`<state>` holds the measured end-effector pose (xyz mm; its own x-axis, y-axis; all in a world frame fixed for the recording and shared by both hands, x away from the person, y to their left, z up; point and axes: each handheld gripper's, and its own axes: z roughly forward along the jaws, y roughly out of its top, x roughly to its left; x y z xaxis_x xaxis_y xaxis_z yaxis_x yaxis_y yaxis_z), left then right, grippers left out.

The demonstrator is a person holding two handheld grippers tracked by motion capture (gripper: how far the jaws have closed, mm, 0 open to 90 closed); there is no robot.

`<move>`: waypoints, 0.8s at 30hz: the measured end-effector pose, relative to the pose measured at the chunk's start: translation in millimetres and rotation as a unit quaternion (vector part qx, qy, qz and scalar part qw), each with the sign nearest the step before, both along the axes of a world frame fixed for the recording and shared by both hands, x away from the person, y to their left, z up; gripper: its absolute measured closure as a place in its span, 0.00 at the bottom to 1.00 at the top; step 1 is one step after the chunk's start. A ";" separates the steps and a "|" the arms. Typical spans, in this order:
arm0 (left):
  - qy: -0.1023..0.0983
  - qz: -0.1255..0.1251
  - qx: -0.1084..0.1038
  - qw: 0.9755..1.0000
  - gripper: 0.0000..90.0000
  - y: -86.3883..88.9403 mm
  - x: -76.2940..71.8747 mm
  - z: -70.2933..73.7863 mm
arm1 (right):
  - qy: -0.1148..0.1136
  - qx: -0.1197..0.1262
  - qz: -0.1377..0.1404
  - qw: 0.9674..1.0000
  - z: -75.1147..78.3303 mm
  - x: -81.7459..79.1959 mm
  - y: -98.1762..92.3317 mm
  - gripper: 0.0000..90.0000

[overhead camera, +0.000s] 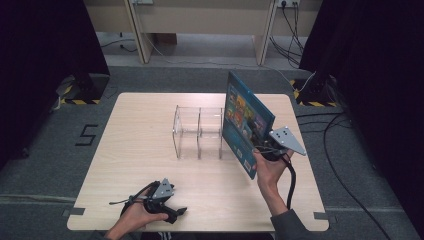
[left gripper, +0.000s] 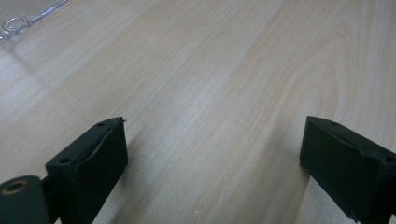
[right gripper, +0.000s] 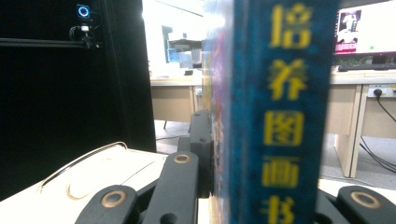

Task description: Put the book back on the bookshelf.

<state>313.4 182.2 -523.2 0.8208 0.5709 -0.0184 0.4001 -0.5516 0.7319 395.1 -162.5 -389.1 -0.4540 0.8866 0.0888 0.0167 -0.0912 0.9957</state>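
Right claw clamps a thin blue hardcover picture book by its lower edge, holding it upright and tilted above the pale wood-grain surface, just right of a clear acrylic divider rack. Book and rack: close, contact cannot be told. Right gripper view: book spine runs up between the black jaws, yellow Chinese characters on blue, reading 培养图画书; slightly blurred. Cover in high view shows small coloured picture panels, text too small to read. Left claw rests low at the surface's near edge, well apart from the book. Left gripper view: jaws spread wide, bare wood between them, a clear plastic edge at upper left. Floor marking "5" left of the surface. Desks and a lit monitor appear behind the book.
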 end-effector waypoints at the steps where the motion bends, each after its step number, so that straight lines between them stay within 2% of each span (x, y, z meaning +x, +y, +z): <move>1: 0.000 0.000 0.000 1.000 0.07 0.0 0.0 0.0 | 0.000 0.000 0.000 1.000 -0.4 1.0 -0.1 0.92; 10: -0.001 -0.001 0.000 1.000 0.07 0.0 0.0 -0.2 | 0.002 0.007 -0.007 1.000 -6.5 13.4 5.4 0.92; 24: 0.000 -0.002 0.001 1.000 0.06 0.0 0.0 -0.1 | -0.003 0.020 -0.017 1.000 -10.7 17.0 7.6 0.91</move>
